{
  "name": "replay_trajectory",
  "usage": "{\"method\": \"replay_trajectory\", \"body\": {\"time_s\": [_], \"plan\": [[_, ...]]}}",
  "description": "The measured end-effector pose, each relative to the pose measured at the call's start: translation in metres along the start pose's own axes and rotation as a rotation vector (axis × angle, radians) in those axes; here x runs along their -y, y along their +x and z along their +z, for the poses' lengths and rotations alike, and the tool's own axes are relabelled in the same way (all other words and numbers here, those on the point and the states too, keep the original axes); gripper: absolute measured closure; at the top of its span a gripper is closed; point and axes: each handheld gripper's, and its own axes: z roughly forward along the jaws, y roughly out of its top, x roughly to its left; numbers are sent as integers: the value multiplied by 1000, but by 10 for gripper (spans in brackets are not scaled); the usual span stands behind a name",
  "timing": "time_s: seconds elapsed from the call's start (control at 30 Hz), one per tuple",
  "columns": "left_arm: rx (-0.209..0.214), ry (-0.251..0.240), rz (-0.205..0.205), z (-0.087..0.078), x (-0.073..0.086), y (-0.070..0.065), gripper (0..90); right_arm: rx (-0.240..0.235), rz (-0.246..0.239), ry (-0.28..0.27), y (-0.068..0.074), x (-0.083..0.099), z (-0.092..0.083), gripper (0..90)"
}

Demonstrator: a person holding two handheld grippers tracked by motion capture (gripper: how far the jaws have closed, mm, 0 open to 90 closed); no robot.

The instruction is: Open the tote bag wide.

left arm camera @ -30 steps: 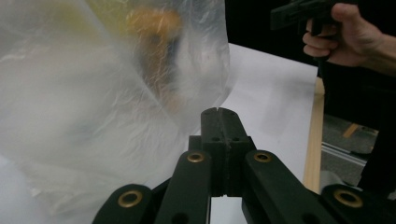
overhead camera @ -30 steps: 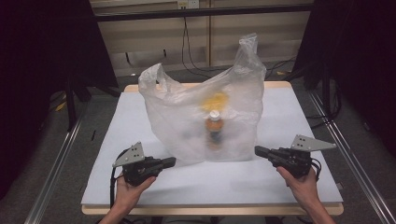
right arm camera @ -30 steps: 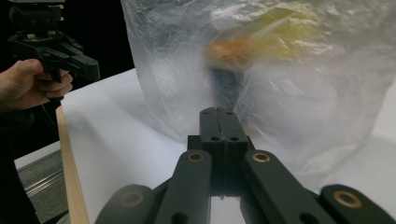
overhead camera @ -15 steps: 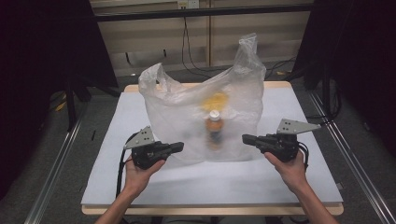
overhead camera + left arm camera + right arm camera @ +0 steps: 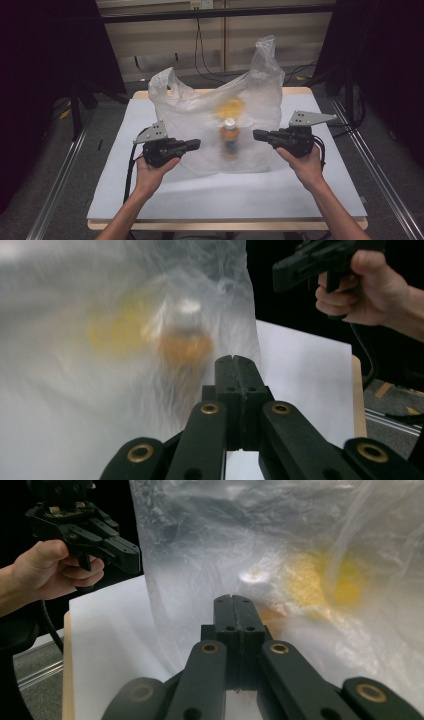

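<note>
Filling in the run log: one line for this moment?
left tool: shut, empty | right tool: shut, empty | plastic bag: upright, between them | bottle: inside bag

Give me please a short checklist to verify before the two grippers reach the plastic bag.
1. Left gripper jaws shut, nothing between them: ok.
2. Right gripper jaws shut, nothing between them: ok.
3. Plastic bag stands on the table, mouth upward: ok.
4. Bottle upright inside the bag: ok.
5. Yellow thing inside the bag identified: cannot tell, blurred by the plastic.
6. Both grippers apart from the bag: cannot tell.
</note>
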Motion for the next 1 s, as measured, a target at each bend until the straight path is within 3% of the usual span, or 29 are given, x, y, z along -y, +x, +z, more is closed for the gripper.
{"method": "replay_trajectory", "body": {"time_s": [0.07,0.27,0.6,0.83,1.0], "plan": [[6,-22,-2,2,-8,3,900,0,0,-1,-2,-4,2,900],[1,-26,8,7,-24,7,900,-9,-8,-5,-4,-16,9,900],[-7,-47,15,14,-52,16,900,-2,-35,-4,-9,-55,26,900],[-14,-72,14,13,-66,22,900,15,-40,-4,-14,-75,32,900],[-29,-100,25,11,-84,26,900,48,-64,12,-17,-99,35,900]]}}
